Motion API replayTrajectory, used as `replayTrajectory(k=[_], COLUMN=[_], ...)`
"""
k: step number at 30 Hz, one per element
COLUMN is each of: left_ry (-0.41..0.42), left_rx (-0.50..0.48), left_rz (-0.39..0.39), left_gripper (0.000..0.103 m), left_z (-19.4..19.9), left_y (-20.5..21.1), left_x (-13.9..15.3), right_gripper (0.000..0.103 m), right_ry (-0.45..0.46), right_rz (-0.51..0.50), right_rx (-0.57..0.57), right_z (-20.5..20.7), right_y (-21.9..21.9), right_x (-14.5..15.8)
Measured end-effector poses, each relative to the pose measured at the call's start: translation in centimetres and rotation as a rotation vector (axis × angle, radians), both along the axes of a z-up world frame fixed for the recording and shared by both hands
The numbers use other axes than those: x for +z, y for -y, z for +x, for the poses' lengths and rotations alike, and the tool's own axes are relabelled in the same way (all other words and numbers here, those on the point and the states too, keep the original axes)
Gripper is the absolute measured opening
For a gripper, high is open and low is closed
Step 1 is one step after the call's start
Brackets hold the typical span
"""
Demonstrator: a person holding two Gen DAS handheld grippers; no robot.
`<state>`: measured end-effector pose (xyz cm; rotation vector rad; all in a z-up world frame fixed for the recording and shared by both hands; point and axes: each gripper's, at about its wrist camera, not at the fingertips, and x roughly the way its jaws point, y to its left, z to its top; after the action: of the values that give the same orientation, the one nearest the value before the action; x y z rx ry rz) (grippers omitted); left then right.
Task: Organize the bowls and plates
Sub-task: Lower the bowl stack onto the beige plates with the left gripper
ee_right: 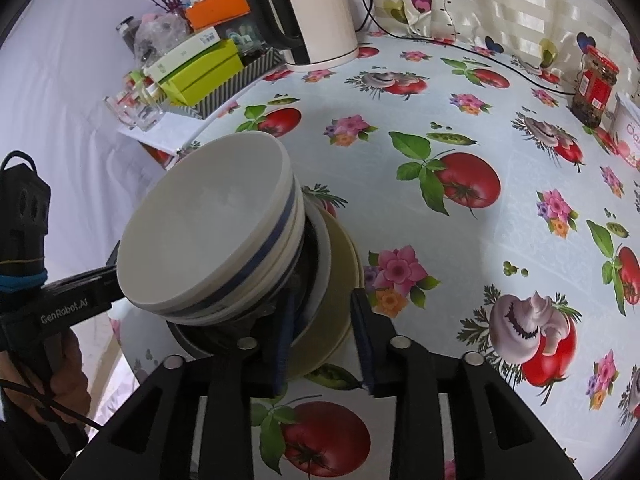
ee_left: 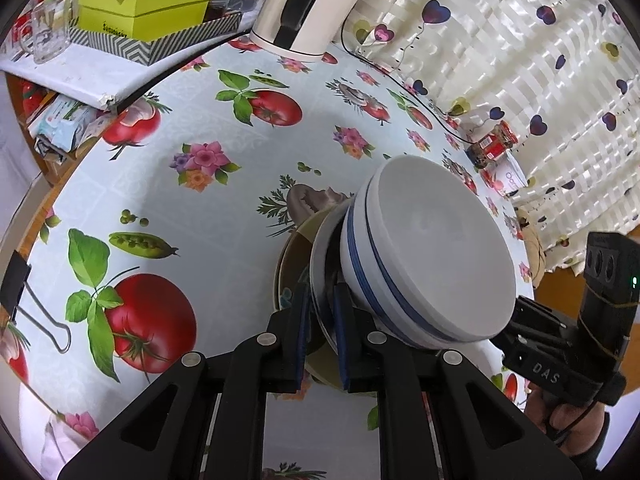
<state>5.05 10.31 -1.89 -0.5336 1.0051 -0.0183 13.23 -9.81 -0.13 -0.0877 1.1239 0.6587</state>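
Both wrist views look steeply down, close over the tabletop (ee_left: pixel 208 200); they share the stacked bowls (ee_left: pixel 432 256) and the kettle (ee_right: pixel 320 16) at 12 o'clock.

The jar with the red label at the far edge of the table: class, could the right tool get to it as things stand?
Probably yes. Bare tablecloth lies between the right tool and the jar, though the tool's open jaws straddle the plate rim and must back off first.

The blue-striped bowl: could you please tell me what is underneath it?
The bowl sits on a stack: a white plate, then an olive plate on the tablecloth. The plates' centres are covered, so anything between cannot be seen.
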Motion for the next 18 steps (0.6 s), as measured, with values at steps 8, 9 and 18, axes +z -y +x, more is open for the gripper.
replayTrajectory(k=[8,9,18], left_ry=[0.016,0.016,0.047], left_rx=[0.009,0.012,0.026], left_rz=[0.033,0.033,0.092], left_gripper=[0.014,0.014,0.014], left_z=[-0.4,-0.5,-2.5], left_y=[0.3,0.2,0.9], left_x=[0.4,0.5,1.4], right_gripper=[0.04,0.04,0.045], right_ry=[0.042,0.043,0.094], right_rz=[-0.01,-0.01,-0.023], right_rx=[-0.018,-0.02,-0.033], right_z=[-1.1,-1.3,-3.3], right_y=[1.2,1.3,2.2], right_x=[0.8,0.9,2.0])
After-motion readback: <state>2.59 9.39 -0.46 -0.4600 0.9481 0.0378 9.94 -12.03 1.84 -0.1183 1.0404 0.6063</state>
